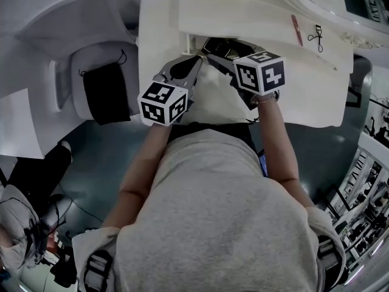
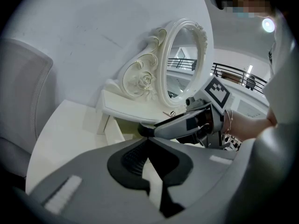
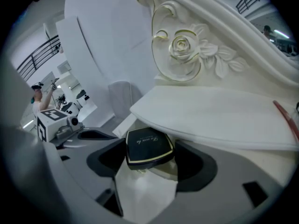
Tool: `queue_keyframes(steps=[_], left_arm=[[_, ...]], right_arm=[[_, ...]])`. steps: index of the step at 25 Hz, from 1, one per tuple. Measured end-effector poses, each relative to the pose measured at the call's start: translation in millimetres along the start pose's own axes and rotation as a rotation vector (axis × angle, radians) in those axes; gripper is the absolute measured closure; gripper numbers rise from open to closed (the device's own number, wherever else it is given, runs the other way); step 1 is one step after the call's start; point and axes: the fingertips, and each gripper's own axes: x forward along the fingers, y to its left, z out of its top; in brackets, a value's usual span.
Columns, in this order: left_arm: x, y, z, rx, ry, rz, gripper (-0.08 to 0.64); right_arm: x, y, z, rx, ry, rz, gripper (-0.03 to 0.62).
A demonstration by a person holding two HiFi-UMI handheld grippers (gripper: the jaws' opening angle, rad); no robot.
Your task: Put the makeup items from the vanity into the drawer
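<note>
**R gripper has the compact at the open drawer; L gripper shut and empty**

Right gripper (image 3: pixel 149 151): jaws closed partway onto a black compact (image 3: pixel 147 146), one pad on each side of it. The compact is square-ish w/ a gold rim, lid up, slightly tilted. It's just under the front edge of the vanity top (image 1: pixel 316 84), over the white floor of the open drawer (image 1: pixel 216 99). Can't tell if it's touching the drawer floor.

Writing: one line of gold script across the compact's lid, too small and slanted to read, so no brand legible. Otherwise only the black-and-white square markers on each gripper's cube.

Left gripper (image 2: pixel 149 142): jaw tips together, nothing between them. It's over the drawer's left side, just beside the right gripper, tips pointing toward the vanity. Its own view looks across at the right gripper's jaws and cube, w/ the person's forearm behind.

On the vanity top, well apart from both grippers, toward the back right:
- a thin red stick (image 1: pixel 296 29), lying flat
- a black eyelash curler (image 1: pixel 316 37), near it to the right

Oval mirror (image 2: pixel 184 59) in a white carved frame w/ rose detail and gold trim stands at the back of the vanity.
</note>
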Motion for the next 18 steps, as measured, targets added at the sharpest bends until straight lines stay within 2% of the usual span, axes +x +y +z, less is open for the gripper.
queue_keyframes(steps=[3,12,18], left_arm=[[0.1,-1.1,0.4,-0.001,-0.002,-0.003,0.551],[-1.1,-1.4,3.2,-0.019,-0.018,-0.014,0.551],[-0.9,-3.4,3.2,-0.022,-0.016,-0.026,0.551]], right_arm=[[7.6,-1.3,1.6,0.003,0.009,-0.057,0.272],[16.7,-4.4,2.5,0.061,0.042,-0.117,0.272],[17.0,-8.1,3.0,0.061,0.041,-0.174,0.272]])
